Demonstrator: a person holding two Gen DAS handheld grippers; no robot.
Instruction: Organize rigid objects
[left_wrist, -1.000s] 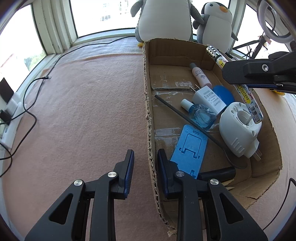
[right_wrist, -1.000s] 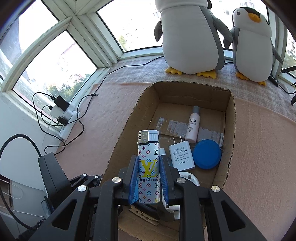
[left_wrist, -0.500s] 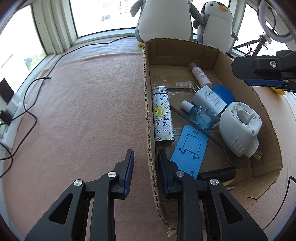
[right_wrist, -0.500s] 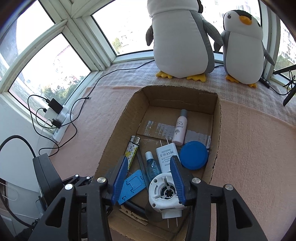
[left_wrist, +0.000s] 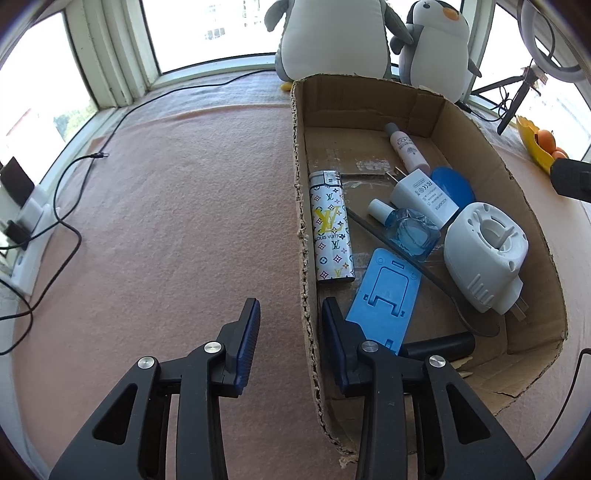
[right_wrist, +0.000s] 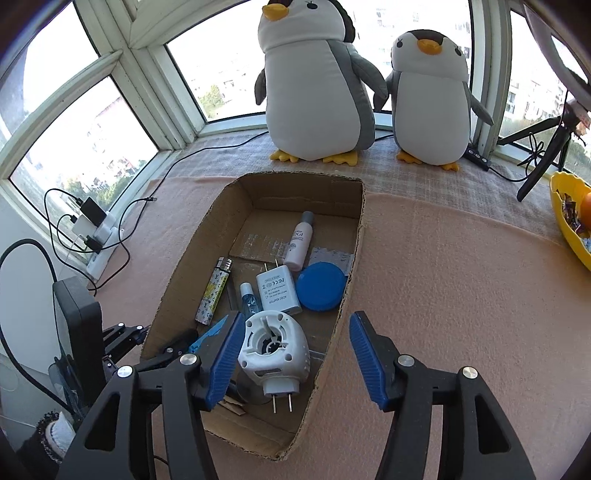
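With the patterned lighter (left_wrist: 332, 229) lying flat in the cardboard box (left_wrist: 301, 184) among other small items, the empty right gripper (right_wrist: 291, 354) opens above it while the left gripper's (left_wrist: 290, 325) jaws, straddling the box wall, ease apart; nothing loose shows outside.

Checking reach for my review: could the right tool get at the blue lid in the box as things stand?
Probably yes: the right tool is opening and empty, and the lid lies uncovered by the box wall.
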